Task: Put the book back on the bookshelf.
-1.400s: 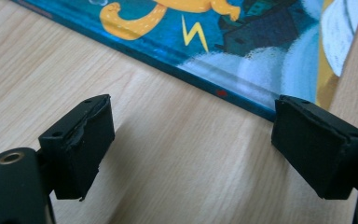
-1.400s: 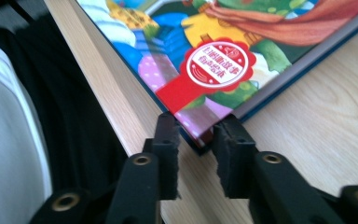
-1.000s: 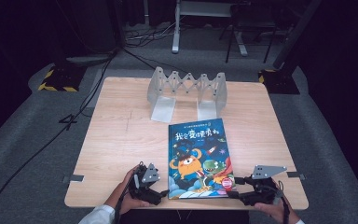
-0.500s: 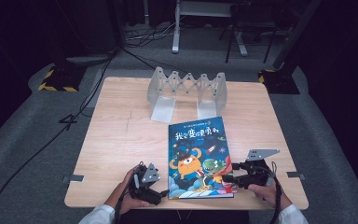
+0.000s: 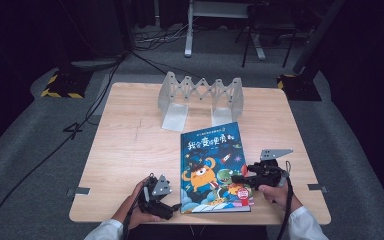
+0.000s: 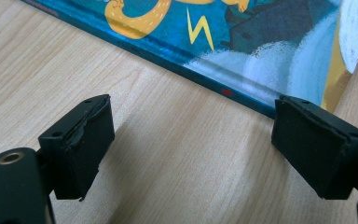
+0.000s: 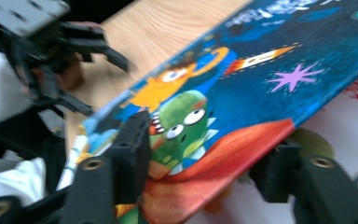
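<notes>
The right gripper [image 5: 243, 178], jaws just closing around the lifted cover, is opening the picture book [image 5: 213, 161] lying on the surface; the left gripper [image 5: 167, 200], jaws spread, should be steadying the spine.

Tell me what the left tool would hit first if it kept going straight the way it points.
Most likely the picture book: its near edge lies on the table right ahead of the left tool, whose jaws stand open and empty. Depth is hard to judge.
</notes>
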Motion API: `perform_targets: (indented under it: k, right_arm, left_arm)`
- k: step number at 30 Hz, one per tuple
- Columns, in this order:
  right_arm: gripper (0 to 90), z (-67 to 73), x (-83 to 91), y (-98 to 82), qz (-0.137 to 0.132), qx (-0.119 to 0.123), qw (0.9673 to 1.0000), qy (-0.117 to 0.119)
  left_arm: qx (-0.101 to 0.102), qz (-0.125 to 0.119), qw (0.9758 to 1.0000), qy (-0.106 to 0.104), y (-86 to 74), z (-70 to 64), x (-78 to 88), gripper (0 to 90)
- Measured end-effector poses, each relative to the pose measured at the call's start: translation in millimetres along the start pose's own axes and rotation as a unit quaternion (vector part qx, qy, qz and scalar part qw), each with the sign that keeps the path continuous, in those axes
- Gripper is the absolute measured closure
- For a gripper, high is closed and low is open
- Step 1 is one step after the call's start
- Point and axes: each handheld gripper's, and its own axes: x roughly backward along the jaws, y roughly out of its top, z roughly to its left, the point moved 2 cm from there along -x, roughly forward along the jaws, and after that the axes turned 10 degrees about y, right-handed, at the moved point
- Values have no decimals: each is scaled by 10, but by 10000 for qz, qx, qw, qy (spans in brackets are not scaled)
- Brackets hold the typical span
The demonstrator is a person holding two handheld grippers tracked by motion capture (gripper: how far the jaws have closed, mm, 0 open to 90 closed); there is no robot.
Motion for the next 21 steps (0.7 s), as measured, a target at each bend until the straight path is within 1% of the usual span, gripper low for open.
perform_targets:
  k: [1, 2, 6, 7, 8, 10, 11, 12, 14, 15, 17, 19, 21]
  right_arm:
    - [546, 39, 9, 2, -136, 112, 9998, 131]
    - [545, 58, 9, 6, -123, 162, 9997, 97]
    - [545, 100, 12, 3, -134, 236, 9996, 58]
    - [545, 131, 20, -10, -173, 294, 9994, 5]
    - [545, 131, 20, -10, -173, 294, 9994, 5]
    - [545, 165, 29, -17, -206, 399, 9990, -40]
    - [545, 185, 33, -18, -225, 440, 9988, -56]
    - [545, 218, 39, -16, -249, 512, 9983, -130]
    - [545, 227, 42, -16, -253, 537, 9981, -157]
    - [546, 237, 45, -16, -263, 567, 9979, -186]
    - [546, 250, 57, -14, -288, 606, 9975, -234]
    - [547, 259, 71, -13, -321, 659, 9968, -312]
    - [548, 271, 88, -9, -359, 696, 9962, -379]
  left_arm:
    - [-1, 0, 10000, 1, 0, 0, 0, 135]
    - [-2, 0, 10000, 2, 0, 0, 0, 135]
    - [-29, -13, 10000, -11, -5, 2, 5, 137]
    - [-63, -33, 10000, -46, -13, -1, 14, 153]
    - [-79, -47, 9999, -68, -16, -5, 18, 153]
    - [-145, -55, 9998, -117, -18, -19, 22, 154]
    - [-150, -49, 9998, -125, -15, -29, 23, 153]
    - [-156, -39, 9998, -143, -9, -39, 20, 152]
    - [-157, -8, 9998, -153, 4, -53, 17, 152]
    - [-168, -22, 9996, -225, 19, -60, 12, 160]
    - [-60, -36, 9991, -425, 45, -70, 2, 158]
    - [28, -12, 9987, -501, 78, -83, -16, 156]
    - [43, -11, 9980, -634, 106, -92, -32, 157]
